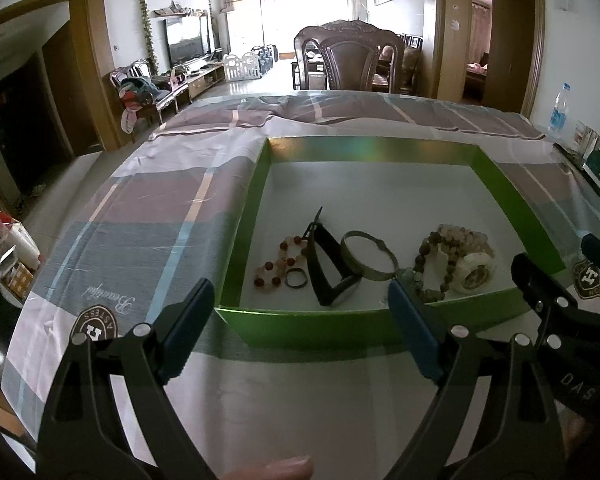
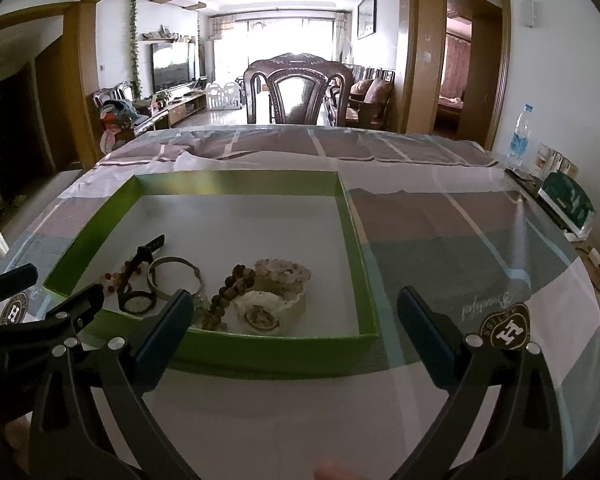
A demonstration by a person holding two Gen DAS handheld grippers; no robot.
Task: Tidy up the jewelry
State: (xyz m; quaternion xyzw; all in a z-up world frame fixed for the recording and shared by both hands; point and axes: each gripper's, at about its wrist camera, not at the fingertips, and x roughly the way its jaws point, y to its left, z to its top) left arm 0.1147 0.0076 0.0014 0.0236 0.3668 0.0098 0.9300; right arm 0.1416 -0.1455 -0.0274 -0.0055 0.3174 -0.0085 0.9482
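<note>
A green box (image 1: pixel 244 216) with a white floor holds the jewelry near its front wall: a red bead bracelet (image 1: pixel 278 266), a small ring (image 1: pixel 296 278), a black watch (image 1: pixel 324 268), a metal bangle (image 1: pixel 368 254), a brown bead string (image 1: pixel 432 268) and a white watch (image 1: pixel 476 272). In the right wrist view the box (image 2: pixel 354 240) shows the black watch (image 2: pixel 138 300), bangle (image 2: pixel 174 276), brown beads (image 2: pixel 228 292) and white watch (image 2: pixel 262 308). My left gripper (image 1: pixel 300 328) is open and empty before the box. My right gripper (image 2: pixel 296 332) is open and empty at the box's front right corner.
The box lies on a checked tablecloth (image 1: pixel 152 208) on a table. A water bottle (image 2: pixel 518 138) and green packets (image 2: pixel 566 200) stand at the right edge. A dark chair (image 2: pixel 298 92) stands behind the table. The right gripper shows in the left wrist view (image 1: pixel 560 280).
</note>
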